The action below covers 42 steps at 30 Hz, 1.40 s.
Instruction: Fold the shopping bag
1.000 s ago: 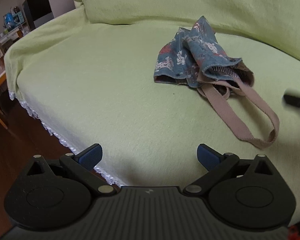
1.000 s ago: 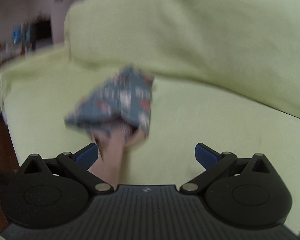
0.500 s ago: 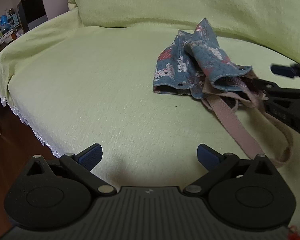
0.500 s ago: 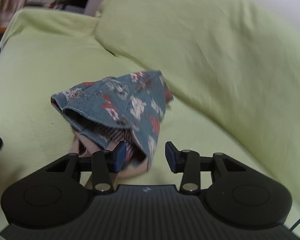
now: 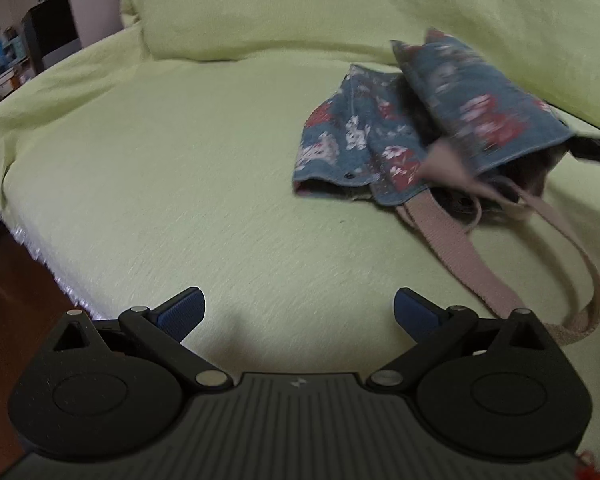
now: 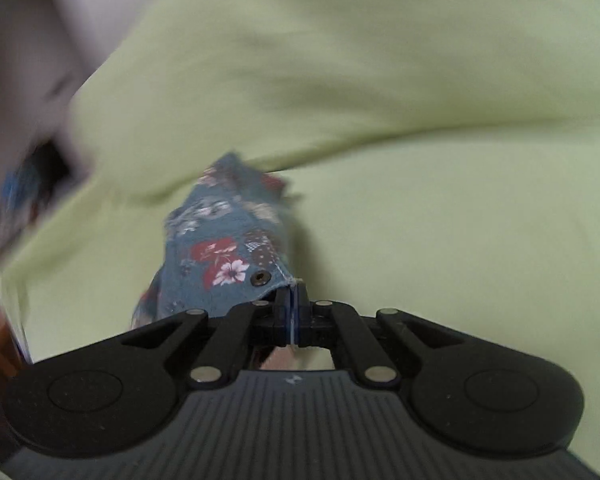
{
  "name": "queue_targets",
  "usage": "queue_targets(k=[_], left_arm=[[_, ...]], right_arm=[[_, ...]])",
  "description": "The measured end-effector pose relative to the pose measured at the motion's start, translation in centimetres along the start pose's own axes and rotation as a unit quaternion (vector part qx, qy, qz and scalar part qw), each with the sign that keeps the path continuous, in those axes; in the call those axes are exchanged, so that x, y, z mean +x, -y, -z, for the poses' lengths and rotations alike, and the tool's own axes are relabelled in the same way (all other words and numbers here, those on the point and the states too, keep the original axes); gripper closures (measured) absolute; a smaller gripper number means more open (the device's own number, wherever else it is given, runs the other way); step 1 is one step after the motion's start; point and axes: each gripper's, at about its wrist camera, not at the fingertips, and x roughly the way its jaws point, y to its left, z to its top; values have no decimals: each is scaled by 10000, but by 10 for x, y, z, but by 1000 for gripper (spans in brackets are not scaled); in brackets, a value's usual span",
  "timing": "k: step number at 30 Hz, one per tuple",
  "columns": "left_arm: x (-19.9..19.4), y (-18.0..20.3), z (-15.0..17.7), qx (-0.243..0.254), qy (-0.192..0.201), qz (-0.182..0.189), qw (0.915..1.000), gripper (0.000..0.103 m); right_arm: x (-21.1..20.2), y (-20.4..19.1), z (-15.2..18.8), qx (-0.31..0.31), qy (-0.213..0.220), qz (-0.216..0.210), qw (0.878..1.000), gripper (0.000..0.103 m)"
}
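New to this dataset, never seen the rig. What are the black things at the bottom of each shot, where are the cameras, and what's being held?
No robot here: a person carries a two-finger gripper in each hand, with a wide-angle camera on each looking along its fingers. One picture is from the left gripper, which is open over a sofa cover with nothing between its blue pads. The other is from the right gripper, shut on the rim of a flowered shopping bag, next to a snap button. From the left view the bag's pink strap trails across the cover.
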Motion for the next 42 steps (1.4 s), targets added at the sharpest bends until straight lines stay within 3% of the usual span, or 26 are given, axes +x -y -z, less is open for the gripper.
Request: queue_targets(k=[3, 6, 7, 8, 10, 12, 13, 14, 20, 22, 23, 24, 25, 26, 29, 30, 32, 33, 36, 39, 40, 42], left_arm=[[6, 11, -2, 458, 153, 63, 9988, 2], [19, 25, -7, 1208, 384, -262, 9916, 5], [24, 28, -9, 1454, 497, -390, 9874, 8], [29, 30, -11, 1702, 607, -482, 9823, 10], [40, 34, -15, 2271, 794, -645, 9685, 16], [51, 37, -16, 2800, 963, -812, 9517, 22], [56, 39, -17, 3062, 1030, -908, 9420, 33], [61, 40, -18, 3285, 1078, -969, 9333, 38], [84, 49, -19, 4262, 1448, -1063, 8866, 39], [85, 53, -24, 4316, 1643, -1001, 8813, 45], [84, 55, -28, 4250, 1687, -915, 8846, 51], [85, 55, -33, 4154, 1699, -814, 8899, 75], [85, 55, -38, 4006, 1680, -706, 8979, 98], [84, 53, -43, 3796, 1664, -618, 9080, 98], [73, 43, -54, 3033, 1719, -442, 9362, 98], [63, 39, -58, 2708, 1779, -330, 9455, 98], [33, 30, -62, 2022, 1926, 162, 9601, 98], [16, 25, -63, 1669, 1999, 449, 9644, 98], [-26, 28, -51, 1160, 1956, 1166, 9668, 96], [-39, 50, -17, 1472, 1274, 1389, 9710, 85], [-41, 57, -4, 1594, 1008, 1482, 9708, 81], [-44, 70, 17, 1984, 723, 1261, 9693, 74]], right_arm=[[-23, 27, 5, 49, -49, 864, 9962, 99], [-31, 17, 18, -1459, -72, 1076, 9834, 93], [-34, 8, 24, -2049, 33, 1042, 9732, 77], [-36, -4, 31, -2609, 163, 965, 9604, 53], [-34, -24, 43, -3567, 369, 787, 9302, 45], [-28, -41, 54, -4399, 534, 618, 8943, 45], [-22, -47, 58, -4739, 581, 602, 8766, 46], [-15, -52, 61, -5035, 617, 607, 8596, 48], [17, -64, 77, -6360, 909, 618, 7638, 52], [27, -66, 80, -6633, 1091, 608, 7378, 61], [32, -66, 78, -6677, 1140, 533, 7337, 75], [36, -66, 74, -6636, 1176, 462, 7373, 86], [37, -66, 66, -6408, 1182, 399, 7575, 97], [38, -66, 57, -6105, 1183, 361, 7823, 97], [24, -50, 12, -4235, 1151, 494, 8972, 98], [16, -41, -4, -3526, 1125, 548, 9274, 99], [-4, -16, -25, -2280, 1059, 686, 9655, 99], [-16, -5, -34, -1744, 1047, 755, 9762, 99], [-66, 23, -32, -1103, 1060, 1031, 9828, 98], [-111, 50, -9, -965, 597, 1581, 9809, 97], [-119, 61, 3, -918, 291, 1670, 9812, 91], [-132, 81, 27, -883, -286, 1839, 9785, 85]])
